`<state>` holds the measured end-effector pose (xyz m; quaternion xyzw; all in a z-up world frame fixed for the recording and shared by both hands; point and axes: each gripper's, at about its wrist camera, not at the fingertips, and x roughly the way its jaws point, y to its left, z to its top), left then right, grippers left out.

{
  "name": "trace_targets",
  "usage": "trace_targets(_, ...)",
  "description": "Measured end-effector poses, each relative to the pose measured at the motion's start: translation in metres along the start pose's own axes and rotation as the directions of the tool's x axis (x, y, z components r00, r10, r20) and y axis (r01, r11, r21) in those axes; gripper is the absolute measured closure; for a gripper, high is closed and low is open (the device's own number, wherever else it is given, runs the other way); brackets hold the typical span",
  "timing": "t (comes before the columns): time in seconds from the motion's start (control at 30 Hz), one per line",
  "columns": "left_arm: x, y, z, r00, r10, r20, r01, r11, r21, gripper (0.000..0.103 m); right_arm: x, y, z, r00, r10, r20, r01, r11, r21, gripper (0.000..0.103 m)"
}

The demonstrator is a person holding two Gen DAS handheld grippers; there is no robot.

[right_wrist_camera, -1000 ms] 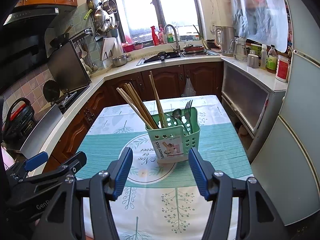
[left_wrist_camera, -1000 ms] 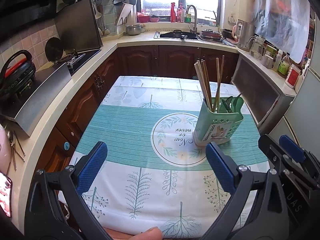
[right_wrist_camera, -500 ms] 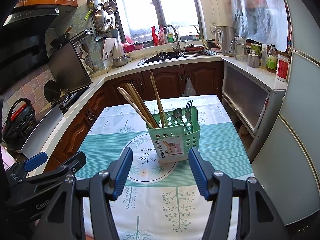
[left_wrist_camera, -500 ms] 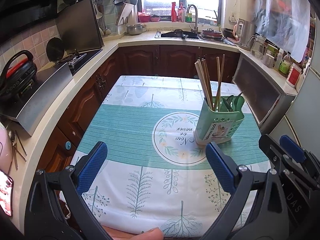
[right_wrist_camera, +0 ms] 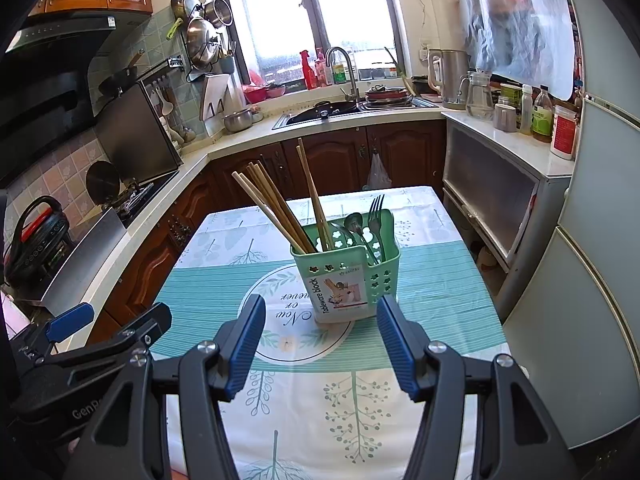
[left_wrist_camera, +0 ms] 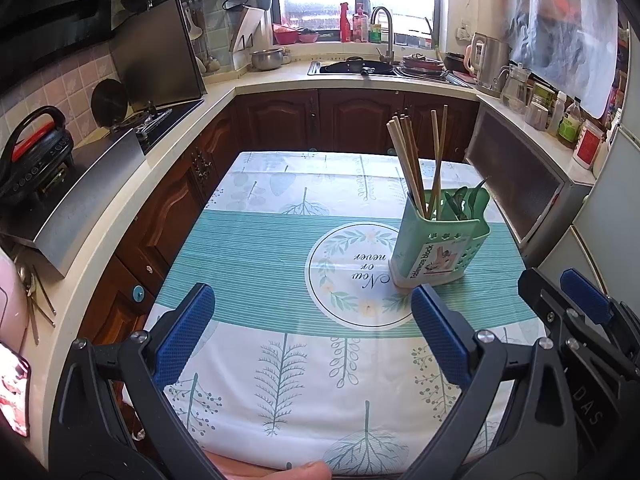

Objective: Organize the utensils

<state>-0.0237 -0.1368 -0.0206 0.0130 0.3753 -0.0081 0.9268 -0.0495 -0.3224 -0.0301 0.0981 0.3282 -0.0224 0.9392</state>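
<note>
In a kitchen, a leaf-print tablecloth (left_wrist_camera: 256, 264) covers the table.

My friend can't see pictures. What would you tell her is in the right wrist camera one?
A green utensil holder stands on a table with a leafy teal cloth, holding wooden chopsticks on its left side and a fork and spoon on its right. The right gripper hovers just in front, jaws open and empty, in a kitchen.
</note>
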Motion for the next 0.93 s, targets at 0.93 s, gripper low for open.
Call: trace_targets(0.93, 0.0027, 0.007, -0.0018, 1.0, -0.004, -0.005, 0.004, 1.0, 0.014, 0.005, -0.0003, -0.0007, 0.0007, 1.0, -0.002, -0.001, 0.002, 1.0, -0.003, 0.045)
